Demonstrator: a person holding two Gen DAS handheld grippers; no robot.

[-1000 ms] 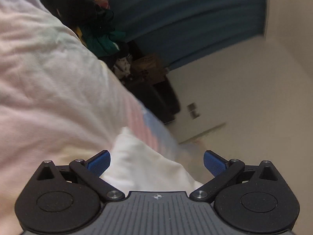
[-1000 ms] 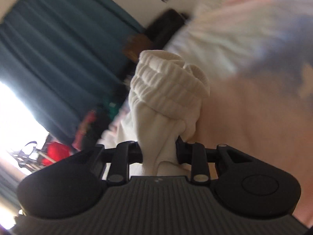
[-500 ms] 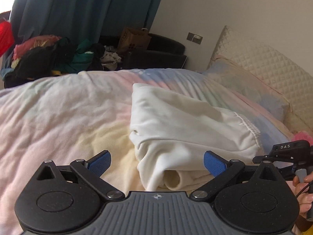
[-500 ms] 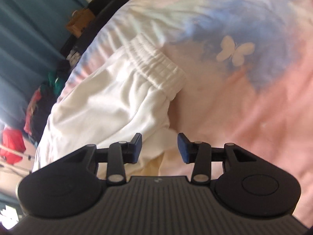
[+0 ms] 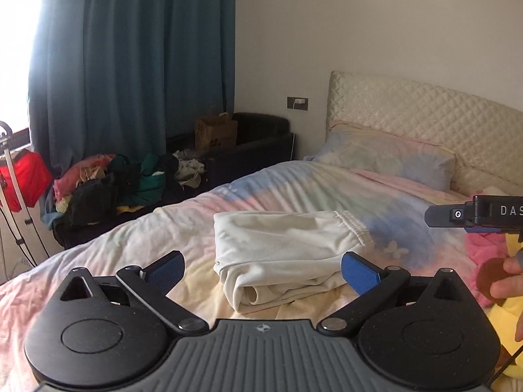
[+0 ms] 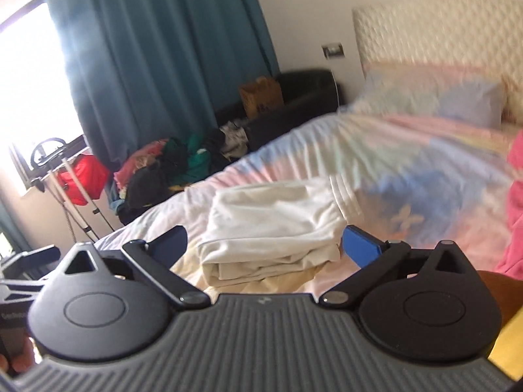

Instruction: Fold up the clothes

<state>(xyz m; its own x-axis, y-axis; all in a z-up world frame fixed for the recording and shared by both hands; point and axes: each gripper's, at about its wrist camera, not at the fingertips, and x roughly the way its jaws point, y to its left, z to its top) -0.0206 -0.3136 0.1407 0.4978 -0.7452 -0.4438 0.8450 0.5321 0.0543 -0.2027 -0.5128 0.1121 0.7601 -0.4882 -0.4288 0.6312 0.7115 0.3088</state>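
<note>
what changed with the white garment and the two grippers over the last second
The right gripper let go of the white garment, which it had pinched; its jaws are opening, nothing between them. Both grippers pulled back and up. The garment now lies folded on the bed. The left gripper stayed open.

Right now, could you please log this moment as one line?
white garment: folded on bed | left hand-held gripper: open, empty | right hand-held gripper: opening, empty

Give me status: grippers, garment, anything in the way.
Left gripper open, empty. Right gripper fingers opening, nothing between them. White garment lies folded on the bed, untouched. Pink cloth beside it, clear of the fold.
</note>
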